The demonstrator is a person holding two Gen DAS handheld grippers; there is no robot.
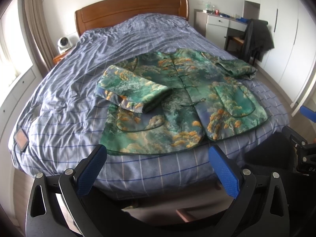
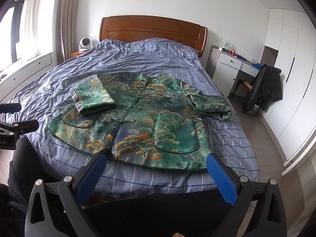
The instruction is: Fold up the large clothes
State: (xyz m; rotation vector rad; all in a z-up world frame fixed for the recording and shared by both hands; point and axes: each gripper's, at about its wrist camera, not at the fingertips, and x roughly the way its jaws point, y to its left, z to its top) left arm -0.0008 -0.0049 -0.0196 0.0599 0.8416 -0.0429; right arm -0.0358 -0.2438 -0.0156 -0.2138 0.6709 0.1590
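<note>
A green jacket (image 1: 183, 98) (image 2: 138, 122) with orange tree print lies face up on the bed, buttoned, hem toward me. Its left sleeve (image 1: 132, 90) (image 2: 94, 96) is folded across the chest. The other sleeve (image 1: 237, 66) (image 2: 209, 104) lies bunched out to the right. My left gripper (image 1: 158, 154) hovers open just short of the hem, nothing between its blue pads. My right gripper (image 2: 156, 162) is open too, over the hem's right half, holding nothing. The right gripper's body shows at the left wrist view's right edge (image 1: 302, 150).
The bed (image 1: 79, 102) (image 2: 177, 65) has a wrinkled blue checked cover and a wooden headboard (image 2: 154, 29). A phone (image 1: 20, 138) lies near the bed's left edge. A desk (image 2: 231, 67) and a chair draped with a dark coat (image 2: 266, 86) stand to the right, by white wardrobes.
</note>
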